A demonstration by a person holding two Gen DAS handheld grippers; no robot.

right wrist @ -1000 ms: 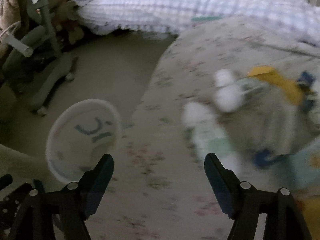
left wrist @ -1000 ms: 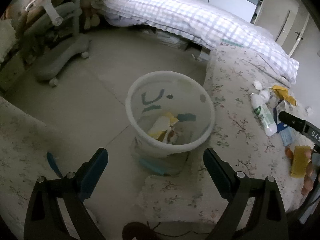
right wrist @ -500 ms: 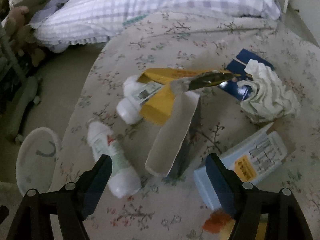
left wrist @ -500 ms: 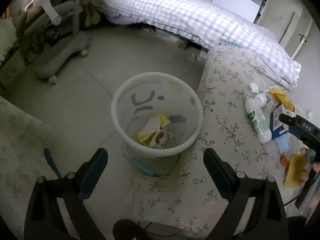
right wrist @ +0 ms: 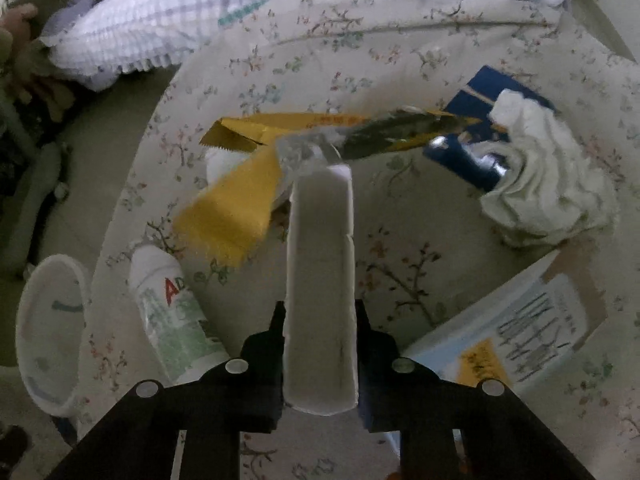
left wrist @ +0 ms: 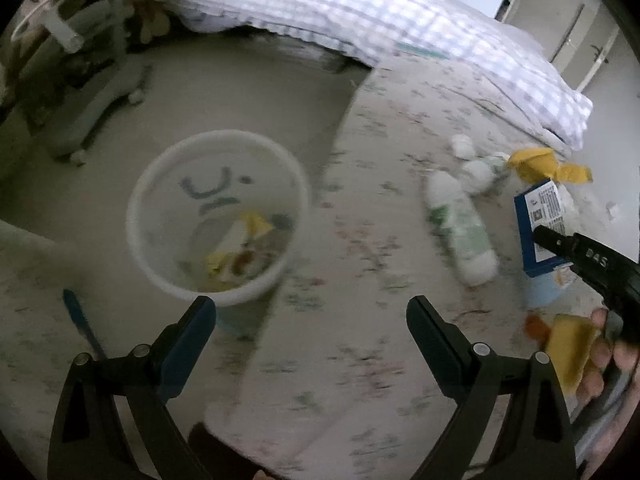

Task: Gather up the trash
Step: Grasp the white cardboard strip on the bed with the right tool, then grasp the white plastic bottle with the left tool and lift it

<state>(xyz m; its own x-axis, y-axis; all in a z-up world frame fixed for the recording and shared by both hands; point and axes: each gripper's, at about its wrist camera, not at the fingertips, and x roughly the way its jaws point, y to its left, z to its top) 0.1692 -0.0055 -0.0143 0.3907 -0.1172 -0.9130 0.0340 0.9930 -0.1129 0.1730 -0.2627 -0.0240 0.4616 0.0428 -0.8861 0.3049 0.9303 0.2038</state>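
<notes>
Bin contents (left wrist: 240, 252) show only in your left view | left gripper (left wrist: 312, 320) fingers spread wide, empty | right gripper (right wrist: 320, 320) fingers clamp pale carton (right wrist: 320, 280).

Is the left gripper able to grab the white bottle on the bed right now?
Probably yes. The left gripper is open and holds nothing, and the white bottle lies in the open on the flowery bedspread, ahead to its right, with nothing on top. It would need to swing right first.
</notes>
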